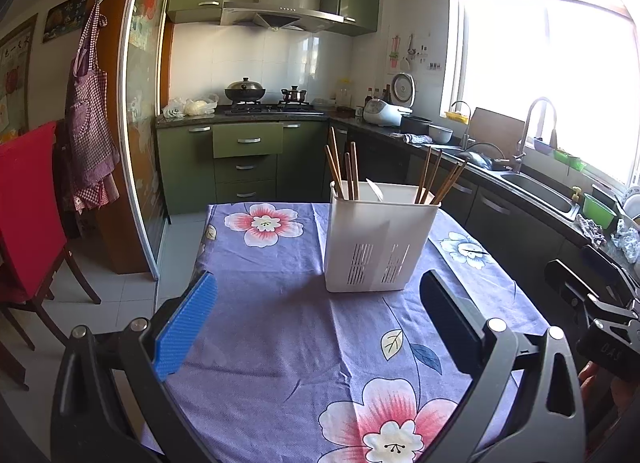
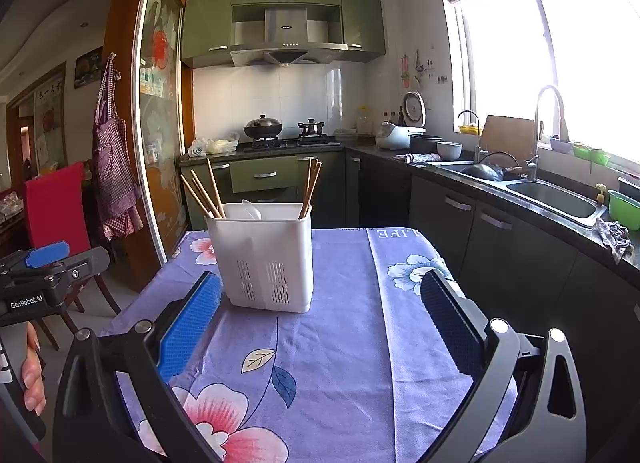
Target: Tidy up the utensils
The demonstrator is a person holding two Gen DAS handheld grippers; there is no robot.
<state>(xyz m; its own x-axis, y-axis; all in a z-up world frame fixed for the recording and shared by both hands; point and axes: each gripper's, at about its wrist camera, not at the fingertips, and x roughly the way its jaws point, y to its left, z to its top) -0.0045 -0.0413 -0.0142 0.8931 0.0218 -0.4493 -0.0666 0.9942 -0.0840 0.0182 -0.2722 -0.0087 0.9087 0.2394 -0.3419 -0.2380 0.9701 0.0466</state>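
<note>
A white slotted utensil holder (image 1: 378, 239) (image 2: 266, 257) stands upright on a table under a purple flowered cloth (image 1: 288, 343) (image 2: 344, 343). Several wooden chopsticks (image 1: 340, 171) (image 2: 206, 193) lean in its left compartment, more chopsticks (image 1: 436, 179) (image 2: 310, 189) in its right one, and a white spoon (image 1: 375, 190) (image 2: 252, 209) pokes out of the middle. My left gripper (image 1: 316, 319) hangs open and empty in front of the holder. My right gripper (image 2: 320, 323) is open and empty too, just short of the holder. Each gripper shows at the other view's edge.
A red-backed chair (image 1: 28, 215) (image 2: 56, 207) stands left of the table. A dark counter with a sink (image 1: 540, 193) (image 2: 556, 199) runs along the right, close to the table edge. A stove with pots (image 1: 264, 101) sits at the back. A hand (image 2: 32, 375) holds the left tool.
</note>
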